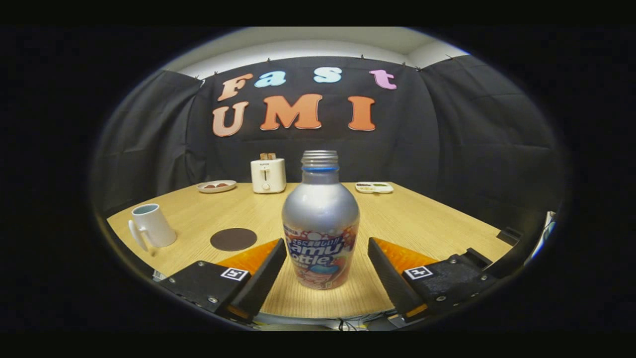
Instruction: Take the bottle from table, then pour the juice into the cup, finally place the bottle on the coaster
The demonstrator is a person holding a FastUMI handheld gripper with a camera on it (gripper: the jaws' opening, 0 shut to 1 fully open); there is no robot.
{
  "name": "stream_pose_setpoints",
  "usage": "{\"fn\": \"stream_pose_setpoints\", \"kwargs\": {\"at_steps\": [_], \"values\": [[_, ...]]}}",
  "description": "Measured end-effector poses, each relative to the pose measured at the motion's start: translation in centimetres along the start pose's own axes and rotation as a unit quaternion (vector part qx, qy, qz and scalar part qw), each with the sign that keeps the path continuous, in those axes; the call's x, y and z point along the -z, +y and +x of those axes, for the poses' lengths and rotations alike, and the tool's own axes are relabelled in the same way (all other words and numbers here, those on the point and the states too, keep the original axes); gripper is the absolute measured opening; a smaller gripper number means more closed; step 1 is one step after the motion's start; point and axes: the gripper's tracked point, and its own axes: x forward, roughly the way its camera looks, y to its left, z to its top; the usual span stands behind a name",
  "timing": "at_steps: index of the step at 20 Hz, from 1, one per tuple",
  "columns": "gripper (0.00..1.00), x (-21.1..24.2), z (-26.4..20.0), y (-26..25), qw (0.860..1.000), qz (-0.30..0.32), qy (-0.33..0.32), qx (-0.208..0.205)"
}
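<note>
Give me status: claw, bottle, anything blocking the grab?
Claw open, fingers either side of bottle, not touching. Bottle upright on table, cap off. Cup and coaster off to the side, nothing in the way.

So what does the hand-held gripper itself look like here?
The hand-held gripper has two flat, wedge-shaped fingers standing open either side of the bottle. Each sits on a dark block with screws and a square black-and-white marker.

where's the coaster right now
In the gripper view the coaster lies flat on the table, beside the cup, left of the bottle.
</note>
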Motion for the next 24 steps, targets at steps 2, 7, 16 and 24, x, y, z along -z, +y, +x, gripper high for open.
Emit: {"fn": "stream_pose_setpoints", "kwargs": {"at_steps": [2, 7, 16, 24], "values": [[0.92, 0.0, 0.3, 0.4, 1.0, 0.004, 0.003, -0.006], [0.79, -0.2, 0.6, 0.9, 1.0, -0.004, 0.006, -0.007], [0.77, -3.1, -0.5, 4.6, 0.997, -0.069, -0.016, -0.02], [0.77, -6.3, -1.7, 8.8, 0.985, -0.162, -0.045, -0.026]]}}
